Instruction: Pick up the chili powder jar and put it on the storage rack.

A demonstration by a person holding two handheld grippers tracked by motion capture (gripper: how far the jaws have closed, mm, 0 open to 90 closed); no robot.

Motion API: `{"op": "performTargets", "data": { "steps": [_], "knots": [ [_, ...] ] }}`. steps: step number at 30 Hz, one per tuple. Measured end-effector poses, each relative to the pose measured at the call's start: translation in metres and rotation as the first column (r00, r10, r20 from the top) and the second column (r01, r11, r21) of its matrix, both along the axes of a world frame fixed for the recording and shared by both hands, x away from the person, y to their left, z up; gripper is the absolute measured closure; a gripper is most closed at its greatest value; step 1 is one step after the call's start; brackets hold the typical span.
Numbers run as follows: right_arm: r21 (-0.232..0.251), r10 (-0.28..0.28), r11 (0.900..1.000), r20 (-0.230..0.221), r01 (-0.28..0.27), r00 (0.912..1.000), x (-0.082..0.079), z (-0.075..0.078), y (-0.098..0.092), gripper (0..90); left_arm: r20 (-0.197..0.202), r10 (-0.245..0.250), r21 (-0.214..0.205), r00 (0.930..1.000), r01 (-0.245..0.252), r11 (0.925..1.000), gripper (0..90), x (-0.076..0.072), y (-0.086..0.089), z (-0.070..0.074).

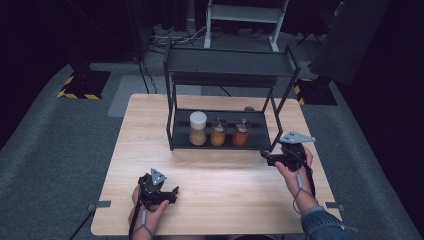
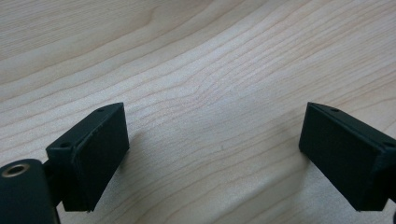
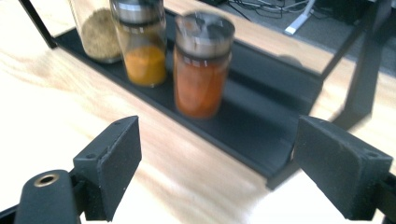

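Step in hand looks like the approach to a pick: right claw (image 1: pixel 266 156) is lined up on the red-orange spice jar (image 3: pixel 201 65), jaws spread wide, nothing between them. Left claw (image 1: pixel 172 192) is parked low over bare bench (image 1: pixel 225 185), jaws also apart and empty; looks idle.

The jar stands upright on the bottom tier of the black rack (image 1: pixel 175 127), rightmost of three. The yellow-orange jar (image 3: pixel 138 44) sits just beside it, with the white-capped jar (image 1: pixel 197 128) at the far left.

In the right gripper view the jar sits ahead of the claw, a bit left of the centreline, well short of the jaws. The rack's front lip lies between claw and jar.

Next move, my read: push forward over the lip and shift so the jar is centred. Keep one jaw out of the gap to the neighbouring jar and the other clear of the rack's right post (image 3: pixel 362 70), then close on the glass body below the metal cap.
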State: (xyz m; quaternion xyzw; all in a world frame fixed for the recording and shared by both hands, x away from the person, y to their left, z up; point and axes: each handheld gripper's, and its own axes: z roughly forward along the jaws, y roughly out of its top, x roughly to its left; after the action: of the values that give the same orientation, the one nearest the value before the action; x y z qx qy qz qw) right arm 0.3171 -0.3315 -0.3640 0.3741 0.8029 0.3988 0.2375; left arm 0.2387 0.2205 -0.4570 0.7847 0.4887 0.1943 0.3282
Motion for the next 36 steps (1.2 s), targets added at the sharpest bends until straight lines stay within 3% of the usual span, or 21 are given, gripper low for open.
{"op": "performTargets", "data": {
  "steps": [8, 22, 25, 26, 36],
  "knots": [
    [-0.010, -0.005, 0.9999, -0.034, 0.004, 0.9994, -0.017, -0.026, -0.008, 14.7, 0.000, 0.000, 0.000, 1.0000, 0.000, 1.0000, 8.2, 0.000, 0.000, 0.000],
    [-0.064, -0.004, 0.9980, -0.129, -0.005, 0.9916, -0.024, -0.073, -0.006, 14.7, 0.002, 0.003, -0.005, 1.0000, -0.003, 1.0000, 8.2, 0.000, 0.000, -0.001],
    [-0.066, -0.017, 0.9978, -0.159, 0.007, 0.9871, -0.025, -0.087, -0.006, 9.6, 0.001, 0.002, -0.001, 1.0000, -0.002, 1.0000, 8.2, 0.000, 0.000, 0.000],
    [-0.028, -0.020, 0.9995, -0.155, 0.015, 0.9877, -0.028, -0.093, -0.011, 9.1, 0.002, 0.002, -0.001, 1.0000, -0.002, 1.0000, 8.2, 0.000, -0.001, 0.000],
    [-0.030, -0.004, 0.9995, -0.157, -0.001, 0.9876, -0.028, -0.093, -0.012, 8.2, 0.002, 0.003, -0.001, 1.0000, -0.003, 1.0000, 8.2, -0.001, -0.001, 0.000]
  ]
}}
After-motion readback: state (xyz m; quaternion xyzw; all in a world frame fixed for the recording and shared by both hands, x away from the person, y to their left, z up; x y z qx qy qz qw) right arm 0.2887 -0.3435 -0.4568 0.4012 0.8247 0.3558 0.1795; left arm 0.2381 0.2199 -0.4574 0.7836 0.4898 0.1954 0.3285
